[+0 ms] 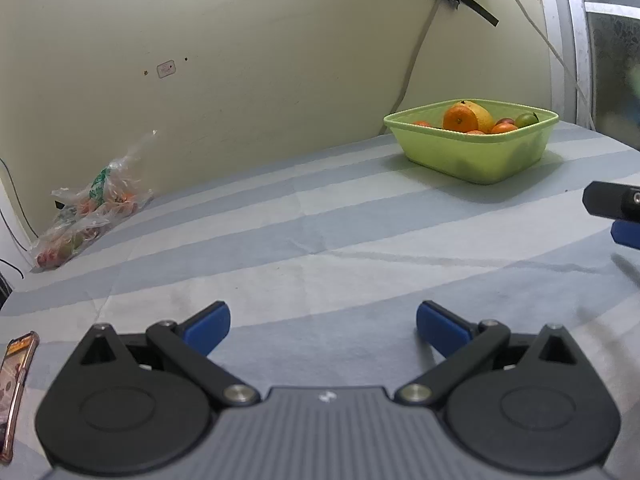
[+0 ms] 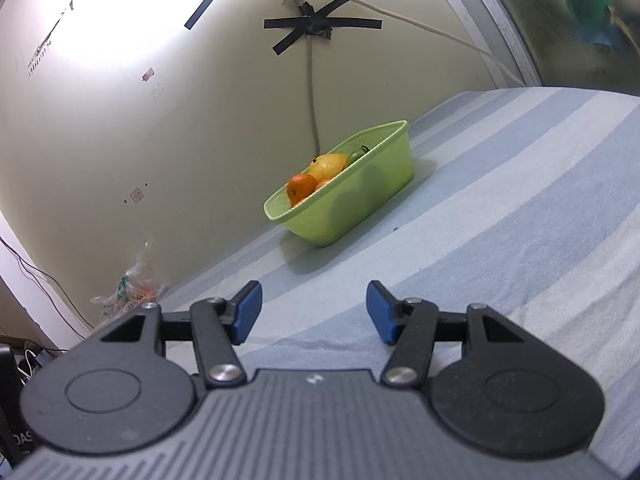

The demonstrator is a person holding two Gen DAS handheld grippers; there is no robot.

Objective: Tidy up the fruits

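Observation:
A light green plastic basket [image 1: 476, 156] stands on the striped cloth near the wall, holding an orange [image 1: 460, 119], a yellow fruit [image 1: 483, 117], a green fruit [image 1: 526, 120] and small tangerines. It also shows in the right wrist view [image 2: 360, 196], with the orange [image 2: 301, 187] and yellow fruit [image 2: 327, 166] inside. My left gripper [image 1: 323, 330] is open and empty, low over the cloth, well short of the basket. My right gripper [image 2: 314, 312] is open and empty too; its tip shows at the left view's right edge [image 1: 616, 216].
A clear plastic bag with small fruits [image 1: 86, 210] lies against the wall at the far left, also in the right wrist view [image 2: 128, 288]. A phone [image 1: 16, 384] lies at the near left. Cables and black tape hang on the wall [image 2: 316, 28] above the basket.

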